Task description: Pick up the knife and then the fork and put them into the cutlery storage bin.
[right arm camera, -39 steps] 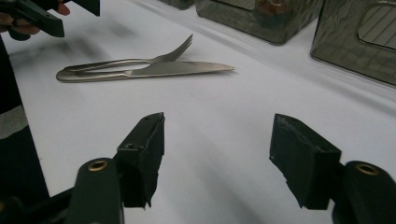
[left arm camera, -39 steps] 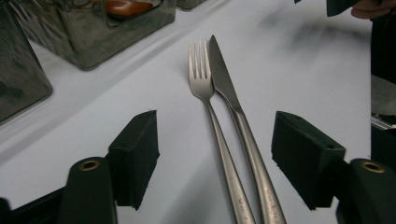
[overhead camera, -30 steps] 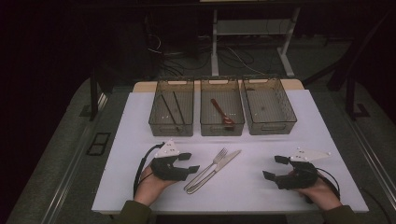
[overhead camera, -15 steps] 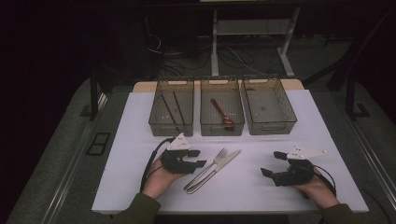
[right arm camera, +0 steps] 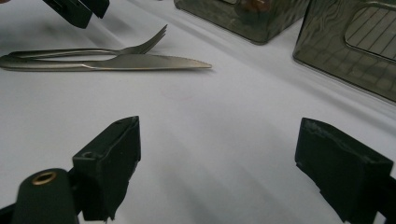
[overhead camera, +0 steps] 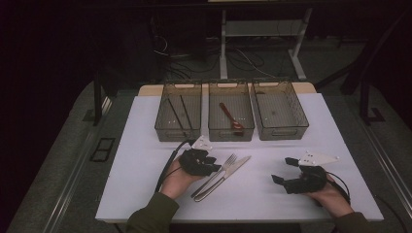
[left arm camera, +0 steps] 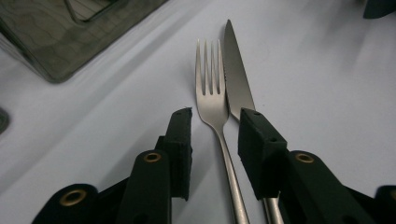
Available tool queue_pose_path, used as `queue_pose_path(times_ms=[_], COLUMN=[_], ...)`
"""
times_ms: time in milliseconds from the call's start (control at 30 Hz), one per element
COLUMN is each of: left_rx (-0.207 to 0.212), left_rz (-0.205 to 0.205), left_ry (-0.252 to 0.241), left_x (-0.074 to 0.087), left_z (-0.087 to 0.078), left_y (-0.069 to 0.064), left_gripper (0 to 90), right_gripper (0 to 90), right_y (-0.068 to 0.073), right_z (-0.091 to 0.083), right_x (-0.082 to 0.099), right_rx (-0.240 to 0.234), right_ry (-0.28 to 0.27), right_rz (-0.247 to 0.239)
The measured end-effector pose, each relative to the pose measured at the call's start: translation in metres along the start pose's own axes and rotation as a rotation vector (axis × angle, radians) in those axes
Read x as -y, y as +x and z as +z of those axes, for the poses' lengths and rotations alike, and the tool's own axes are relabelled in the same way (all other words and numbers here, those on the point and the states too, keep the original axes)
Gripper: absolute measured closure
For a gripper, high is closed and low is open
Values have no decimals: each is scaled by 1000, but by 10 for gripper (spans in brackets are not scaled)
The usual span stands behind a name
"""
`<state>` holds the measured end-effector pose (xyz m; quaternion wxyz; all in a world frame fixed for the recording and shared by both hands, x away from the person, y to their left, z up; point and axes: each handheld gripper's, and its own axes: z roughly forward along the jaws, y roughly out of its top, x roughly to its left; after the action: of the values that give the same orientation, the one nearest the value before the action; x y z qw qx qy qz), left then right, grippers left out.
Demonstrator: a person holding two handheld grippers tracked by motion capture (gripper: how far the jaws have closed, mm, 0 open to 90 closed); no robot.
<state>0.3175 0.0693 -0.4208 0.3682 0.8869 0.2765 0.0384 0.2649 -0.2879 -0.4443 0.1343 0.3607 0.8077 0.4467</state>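
Two pieces of cutlery, a steel fork [left arm camera: 212,100] and a table knife [left arm camera: 237,77], lie side by side on the white table [overhead camera: 145,194], touching along their handles. The left gripper [left arm camera: 215,140] straddles the fork's neck: the handle runs between its two black fingers [left arm camera: 180,144], with the tines just beyond the fingertips and the knife blade beside the far finger, whose pad overlaps the knife's edge in the left gripper view. Those fingers have just been narrowing around the fork, but a gap remains on each side of the handle and neither pad presses on it. From above, the left gripper [overhead camera: 206,165] sits at the near end of the fork [overhead camera: 224,165], which slants toward the middle basket.

The right gripper [right arm camera: 219,163] hovers low over bare tabletop with its fingers [right arm camera: 109,158] spread wide and nothing between them; the fork [right arm camera: 93,50] and knife [right arm camera: 121,62] lie well beyond its fingertips.

Three clear mesh-lined bins [overhead camera: 279,109] stand in a row farther off. The left one holds dark chopsticks [overhead camera: 177,114], the middle one a reddish spoon [overhead camera: 231,116].
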Motion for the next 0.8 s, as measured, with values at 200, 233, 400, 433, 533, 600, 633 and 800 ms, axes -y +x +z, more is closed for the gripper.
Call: queue_pose_path(times_ms=[200, 233, 400, 433, 533, 600, 633, 800], left_rx=[-11, -11, -6, -6, -4, -5, -9, -38], left_rz=[-14, -12, -12, -17, -15, -16, -11, -4], left_ry=[32, 35, 48, 48, 54, 52, 51, 54], left_x=[6, 7, 11, 12, 13, 14, 14, 15], left_z=[7, 8, 12, 13, 16, 17, 17, 18], left_y=[-6, -6, -8, -8, -8, -9, -9, -14], left_gripper=[705, 711, 744, 749, 773, 781, 787, 822], right_gripper=[137, 137, 137, 137, 137, 137, 137, 137], right_y=[1, 1, 0, 0, 0, 0, 0, 0], right_z=[0, 0, 0, 0, 0, 0, 0, 0], right_x=[0, 0, 0, 0, 0, 0, 1, 1], right_rx=[4, 5, 8, 8, 10, 10, 11, 12], right_ry=[4, 4, 6, 6, 7, 7, 7, 8], right_rz=[-6, -7, -9, -9, -10, -10, -11, -13])
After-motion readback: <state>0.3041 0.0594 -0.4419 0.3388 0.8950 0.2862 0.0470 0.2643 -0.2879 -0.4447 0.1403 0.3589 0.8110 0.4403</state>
